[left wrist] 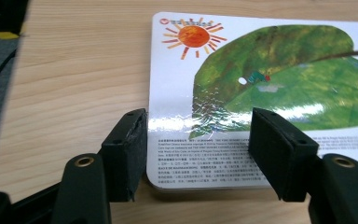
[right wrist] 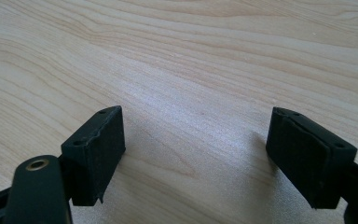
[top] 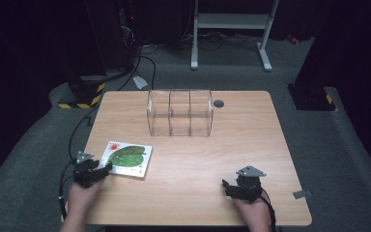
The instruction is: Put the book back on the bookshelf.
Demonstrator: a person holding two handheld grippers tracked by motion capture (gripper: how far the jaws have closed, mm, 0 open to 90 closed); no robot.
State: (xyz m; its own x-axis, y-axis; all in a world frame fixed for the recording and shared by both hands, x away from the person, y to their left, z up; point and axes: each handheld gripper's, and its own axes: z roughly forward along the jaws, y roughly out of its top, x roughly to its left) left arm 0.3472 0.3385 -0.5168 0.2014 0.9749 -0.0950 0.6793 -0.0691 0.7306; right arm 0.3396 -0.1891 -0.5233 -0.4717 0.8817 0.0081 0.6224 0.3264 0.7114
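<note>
A thin picture book (top: 126,158) with a green leaf and an orange sun on its white cover lies flat near the table's left front. My left gripper (top: 105,169) is open at the book's near-left corner. In the left gripper view the book (left wrist: 270,84) lies flat, and the two black jaws of that gripper (left wrist: 200,154) stand apart over its near edge, one beside the corner, one over the printed text. My right gripper (top: 227,187) rests near the front right of the table, open. Bare wood lies between the spread jaws of the right gripper (right wrist: 196,156).
A clear plastic organiser (top: 179,112) with three compartments stands at the middle back of the wooden table (top: 232,145). A small dark grommet (top: 218,103) sits to its right. Cables and a white stand (top: 232,29) are on the floor behind.
</note>
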